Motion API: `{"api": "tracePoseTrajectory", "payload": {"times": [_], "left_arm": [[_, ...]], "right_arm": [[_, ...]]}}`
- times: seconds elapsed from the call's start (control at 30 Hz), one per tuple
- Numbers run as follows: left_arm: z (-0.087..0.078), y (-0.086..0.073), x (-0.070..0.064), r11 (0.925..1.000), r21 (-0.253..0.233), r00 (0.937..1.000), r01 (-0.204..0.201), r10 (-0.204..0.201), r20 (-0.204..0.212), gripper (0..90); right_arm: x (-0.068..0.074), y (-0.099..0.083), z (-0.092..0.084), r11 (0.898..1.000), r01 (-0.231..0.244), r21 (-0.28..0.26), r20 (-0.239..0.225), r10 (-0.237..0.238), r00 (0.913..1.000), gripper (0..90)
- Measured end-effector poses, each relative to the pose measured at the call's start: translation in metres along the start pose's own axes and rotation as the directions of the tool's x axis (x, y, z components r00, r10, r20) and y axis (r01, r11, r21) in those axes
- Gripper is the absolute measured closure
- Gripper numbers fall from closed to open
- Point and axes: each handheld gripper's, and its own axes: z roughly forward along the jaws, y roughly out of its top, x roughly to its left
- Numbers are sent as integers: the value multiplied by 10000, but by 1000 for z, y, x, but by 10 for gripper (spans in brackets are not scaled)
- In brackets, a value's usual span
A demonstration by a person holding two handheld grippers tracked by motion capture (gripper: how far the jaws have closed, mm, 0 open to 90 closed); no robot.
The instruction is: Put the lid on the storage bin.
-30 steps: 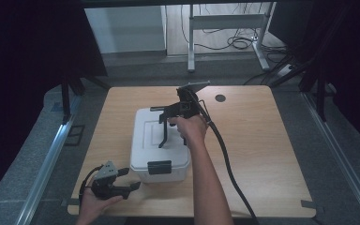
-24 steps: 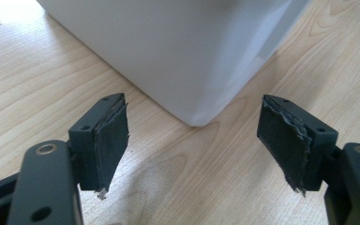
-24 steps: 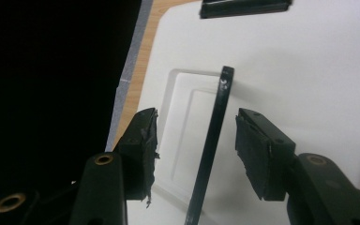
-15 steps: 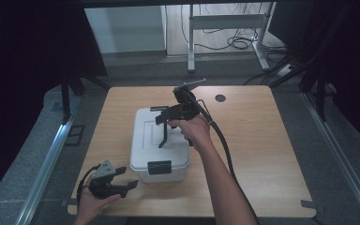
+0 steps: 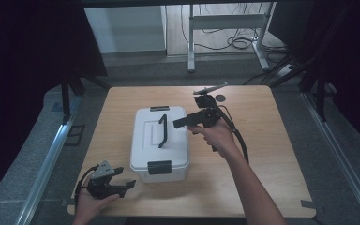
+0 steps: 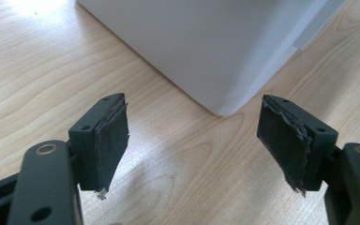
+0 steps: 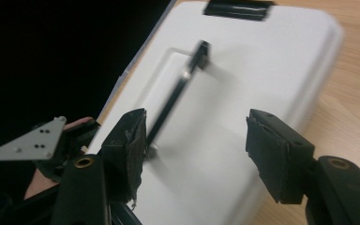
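Observation:
A white lidded box [image 5: 159,145] stands mid-table, its black handle [image 5: 162,131] raised off the lid. My right gripper [image 5: 177,123] hovers open over the box's right edge and points left toward the handle. In the right gripper view the gripper [image 7: 197,154] has its jaws spread, with the handle [image 7: 180,91] just beyond the left jaw and nothing between them. My left gripper [image 5: 127,183] rests near the table's front left, beside the box's front corner. Its jaws are apart in the left gripper view, where the gripper [image 6: 194,145] faces the box's corner [image 6: 215,51].
Black latches sit at the box's front [image 5: 159,167] and back [image 5: 159,108]. A small dark round mark [image 5: 221,98] lies on the wooden table [image 5: 272,140] behind my right hand. A cable [image 5: 240,140] trails from the right gripper. Metal table legs [image 5: 191,42] stand beyond the far edge.
My right gripper has drawn back to the right, off the handle, which stays raised. The left gripper has barely shifted.

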Motion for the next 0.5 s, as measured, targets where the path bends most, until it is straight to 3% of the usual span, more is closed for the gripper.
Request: {"api": "tracePoseTrajectory", "payload": {"times": [0.1,0.13,0.17,0.33,0.5], "left_arm": [[-1,1,-2,10000,-25,10000,-44,44,14,254],[-1,1,-2,10000,-6,10000,-40,40,-10,254],[-1,1,-2,10000,-6,10000,-40,40,-10,254],[-2,0,0,10000,-1,10000,34,-34,-75,254],[-2,0,0,10000,12,9999,99,-98,-131,254]], "right_arm": [[-17,-15,-13,9999,-44,-149,144,46,9999,392],[-30,-26,-24,9995,-92,-301,204,98,9997,391],[-30,-26,-24,9995,-92,-301,204,98,9997,391],[-65,-61,-43,9966,-145,-806,150,158,9998,372],[-84,-84,-46,9934,-200,-1132,136,217,9997,368]]}}
